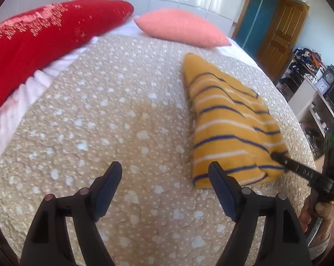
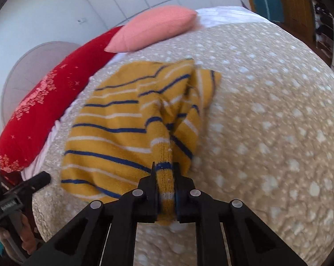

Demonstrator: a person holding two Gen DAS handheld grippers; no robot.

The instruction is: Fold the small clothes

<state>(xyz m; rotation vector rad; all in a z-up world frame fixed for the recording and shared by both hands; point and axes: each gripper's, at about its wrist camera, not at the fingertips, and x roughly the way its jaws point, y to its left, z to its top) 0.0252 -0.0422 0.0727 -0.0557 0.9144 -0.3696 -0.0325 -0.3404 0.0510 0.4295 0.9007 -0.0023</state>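
A small mustard-yellow sweater (image 1: 229, 122) with blue and white stripes lies partly folded on the beige dotted bedspread (image 1: 122, 122). My left gripper (image 1: 167, 168) is open and empty, hovering over the bedspread just left of the sweater's near edge. My right gripper (image 2: 165, 168) is shut on a sleeve cuff (image 2: 164, 166) of the sweater (image 2: 113, 122) and holds it lifted above the bedspread (image 2: 266, 122). In the left wrist view the right gripper (image 1: 277, 157) reaches the sweater's near right corner. In the right wrist view, part of the left gripper shows at the lower left.
A red pillow (image 1: 40, 40) and a pink pillow (image 1: 180, 26) lie at the head of the bed. A wooden door (image 1: 277, 33) and cluttered shelves (image 1: 311, 84) stand to the right beyond the bed edge.
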